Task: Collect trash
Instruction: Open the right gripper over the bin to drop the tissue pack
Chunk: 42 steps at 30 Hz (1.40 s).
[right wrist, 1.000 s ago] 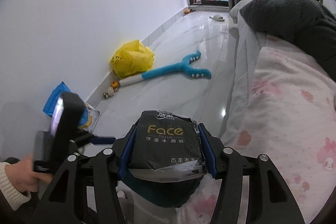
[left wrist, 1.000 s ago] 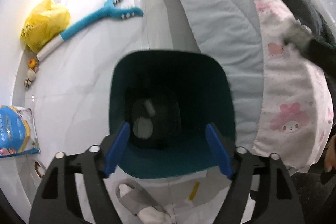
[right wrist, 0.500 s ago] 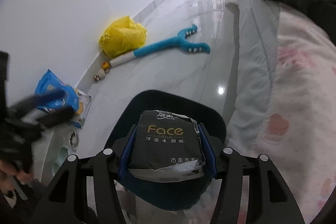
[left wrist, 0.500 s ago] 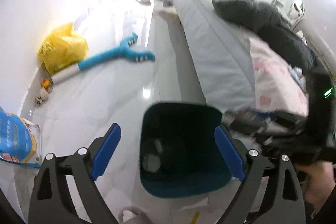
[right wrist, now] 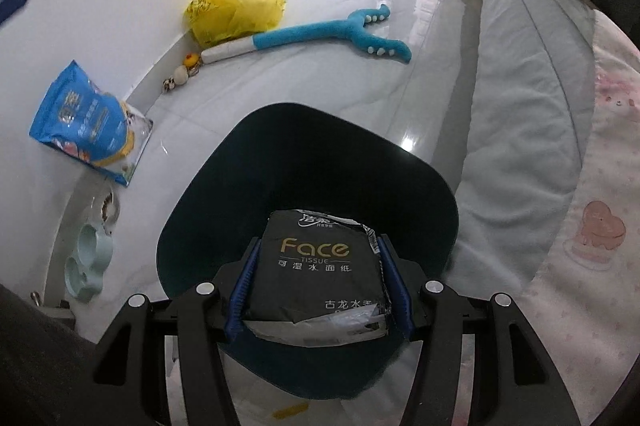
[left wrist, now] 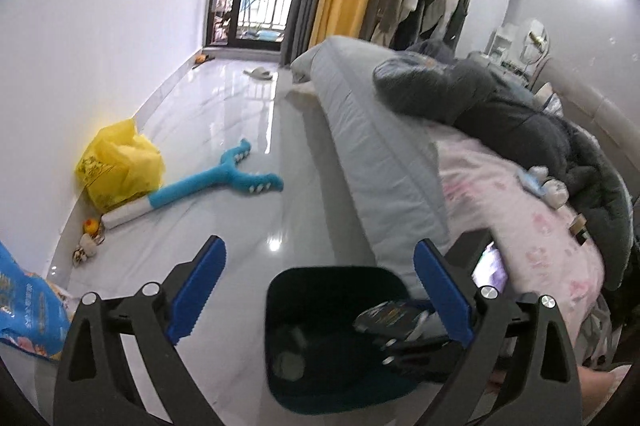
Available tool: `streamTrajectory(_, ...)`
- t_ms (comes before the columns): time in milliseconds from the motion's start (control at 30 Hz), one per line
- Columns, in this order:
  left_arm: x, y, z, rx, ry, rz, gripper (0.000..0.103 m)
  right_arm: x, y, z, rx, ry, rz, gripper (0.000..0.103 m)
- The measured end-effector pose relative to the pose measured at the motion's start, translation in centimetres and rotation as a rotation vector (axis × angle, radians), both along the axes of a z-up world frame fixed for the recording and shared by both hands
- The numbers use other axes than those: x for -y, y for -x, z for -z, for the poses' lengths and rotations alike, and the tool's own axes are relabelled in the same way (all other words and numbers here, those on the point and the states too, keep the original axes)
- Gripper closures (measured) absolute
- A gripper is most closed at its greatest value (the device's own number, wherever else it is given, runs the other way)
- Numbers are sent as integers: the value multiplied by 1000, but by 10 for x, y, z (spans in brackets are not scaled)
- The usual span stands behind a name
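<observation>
While the right hand-held gripper (right wrist: 316, 290) stays clamped on a dark tissue pack (right wrist: 318, 266), it has come forward until the pack hangs directly above the open mouth of the teal trash bin (right wrist: 224, 186) — a second ago the pack was only short of the bin's near rim. I judge the drop is the step in hand: parting the fingers should let the pack fall straight in.

The left hand-held gripper (left wrist: 318, 292) has tilted up from looking down into the bin to looking across the room; its blue pads stand wide apart with nothing between them. In its view the bin (left wrist: 280, 290) sits below, with pale crumpled trash at the bottom, and the pack (left wrist: 390, 316) shows at the bin's right rim.

The pack's wrapper reads "Face" in gold, "TISSUE" beneath it, then white Chinese characters; its lower edge is torn open.

Left of the bin, against the wall, a blue printed bag (right wrist: 86, 124) leans; its writing is too small to read. A pale green dish (right wrist: 84, 262) lies nearer the camera on that side. Beyond the bin lie a blue plush toy (right wrist: 320, 30) and a yellow plastic bag (right wrist: 236, 6). Right of the bin runs the bed (right wrist: 532, 74), with pink-patterned bedding — more items lie on it farther along, too blurred to name.
</observation>
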<state>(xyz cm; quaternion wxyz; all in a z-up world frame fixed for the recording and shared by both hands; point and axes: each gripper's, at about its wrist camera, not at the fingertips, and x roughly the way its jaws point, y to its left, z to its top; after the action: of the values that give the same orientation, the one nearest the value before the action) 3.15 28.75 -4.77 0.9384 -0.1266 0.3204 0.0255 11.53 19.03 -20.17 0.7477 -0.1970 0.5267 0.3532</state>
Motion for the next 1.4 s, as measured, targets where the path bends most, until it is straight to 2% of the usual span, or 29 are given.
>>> streamTrajectory(133, 8, -1, -13, 53, 22, 8, 6, 0, 4, -1, 3, 3, -21, 30)
streamTrajectory(333, 25, -3, -28, 114, 9, 19, 6, 11, 5, -21, 35, -26, -33, 24)
streamTrajectory(733, 68, -27, -40, 145, 11, 66, 6, 57, -7, -79, 129, -181, -4, 21)
streamTrajectory(967, 96, -48, -44, 152, 3, 104, 6, 93, -31, -103, 181, -236, 46, 19)
streamTrajectory(1233, 130, -78, -38, 143, 29, 156, 6, 141, -58, -124, 228, -242, 97, 18)
streamTrajectory(1400, 155, -95, -36, 143, 11, 189, 6, 181, -76, -133, 265, -223, 140, 18)
